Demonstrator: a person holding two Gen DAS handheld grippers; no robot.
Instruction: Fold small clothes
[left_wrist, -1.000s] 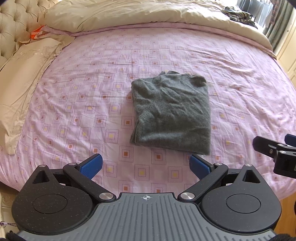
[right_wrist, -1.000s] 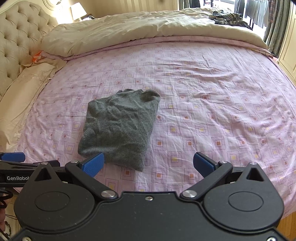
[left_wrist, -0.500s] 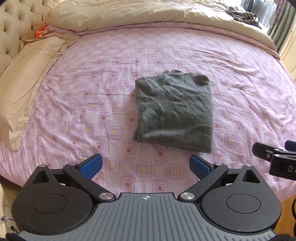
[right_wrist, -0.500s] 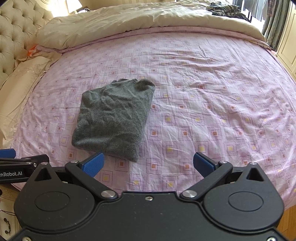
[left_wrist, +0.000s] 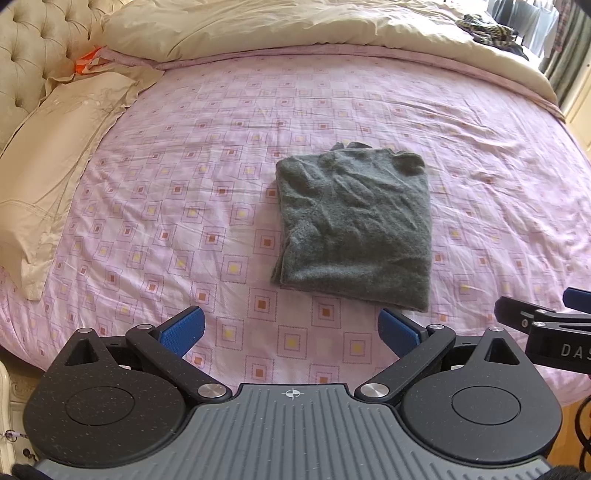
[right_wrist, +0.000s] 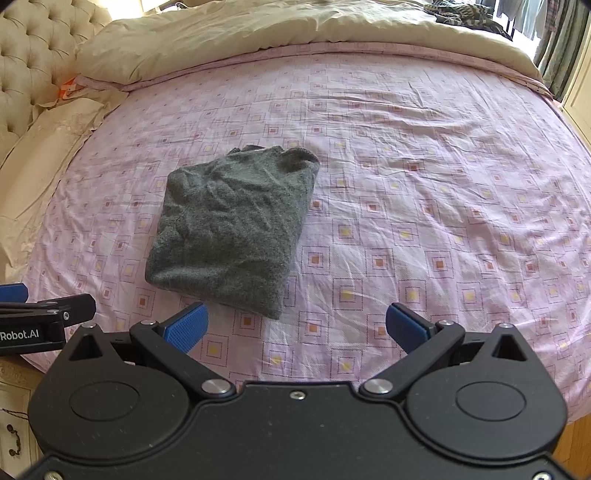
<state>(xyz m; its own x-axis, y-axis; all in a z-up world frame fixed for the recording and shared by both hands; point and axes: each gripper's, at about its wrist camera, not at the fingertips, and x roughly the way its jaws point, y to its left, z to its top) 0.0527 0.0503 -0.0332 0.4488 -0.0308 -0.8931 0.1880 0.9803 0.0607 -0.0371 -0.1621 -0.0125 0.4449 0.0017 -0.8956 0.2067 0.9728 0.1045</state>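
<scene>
Bed (left_wrist: 184, 177), pink patterned sheet: grey jumper (left_wrist: 354, 229) folded at centre. Left tongs (left_wrist: 291, 328), right tongs (right_wrist: 297, 325): both spread wide, empty, hanging near the bed's edge. Risk: loose collar could unfold if snagged.

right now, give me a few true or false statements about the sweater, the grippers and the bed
1. The grey sweater lies folded on the pink patterned sheet. True.
2. The left gripper is shut on the sweater. False: it is open and holds nothing.
3. The right gripper is open. True.
4. A beige pillow lies on top of the sweater. False: it sits apart, beside the tufted headboard.
</scene>
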